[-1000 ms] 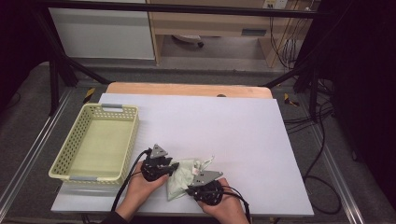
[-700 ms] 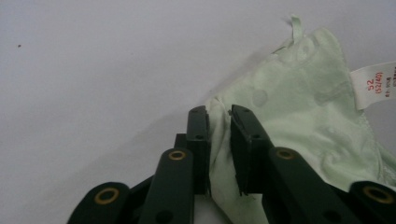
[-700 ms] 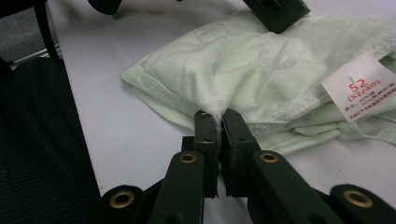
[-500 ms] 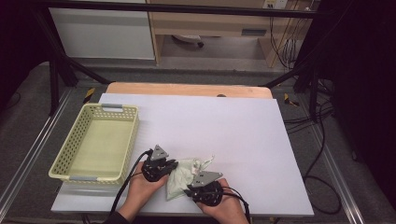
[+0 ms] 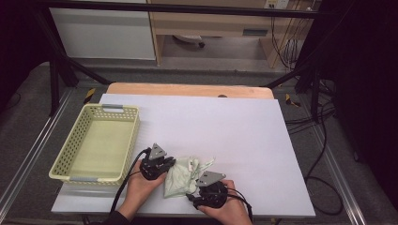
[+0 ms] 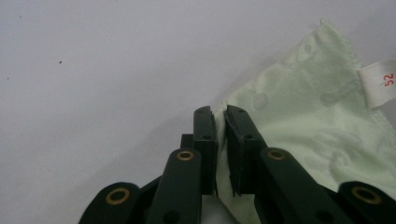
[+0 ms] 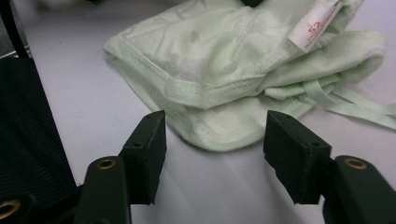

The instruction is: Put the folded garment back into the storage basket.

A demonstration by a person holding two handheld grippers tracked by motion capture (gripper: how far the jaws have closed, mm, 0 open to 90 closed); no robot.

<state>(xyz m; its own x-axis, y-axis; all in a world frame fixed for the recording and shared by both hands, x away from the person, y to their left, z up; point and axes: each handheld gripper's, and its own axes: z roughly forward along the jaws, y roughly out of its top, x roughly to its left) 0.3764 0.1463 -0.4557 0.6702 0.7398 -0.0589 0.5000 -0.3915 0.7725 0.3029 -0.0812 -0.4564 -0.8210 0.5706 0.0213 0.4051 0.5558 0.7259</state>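
1. The pale green garment [image 5: 180,176] lay crumpled on the white table [image 5: 244,136] near its front edge, between the two grippers.
2. A white sewn-in label [image 7: 314,24] carried red print; in the left gripper view the label [image 6: 379,83] read "52".
3. The left gripper [image 6: 220,116] was clenched on the garment's edge, cloth pinched between its pads.
4. The right gripper [image 7: 214,140] had just been opening; its jaws stood apart with the hem [image 7: 219,140] lying just ahead of them, unpressed.
5. A yellow mesh basket [image 5: 70,154] sat at the table's left, nothing visible inside it.
6. Beyond the table were a wooden strip [image 5: 187,89], grey floor, and cables [image 5: 319,117] at right.
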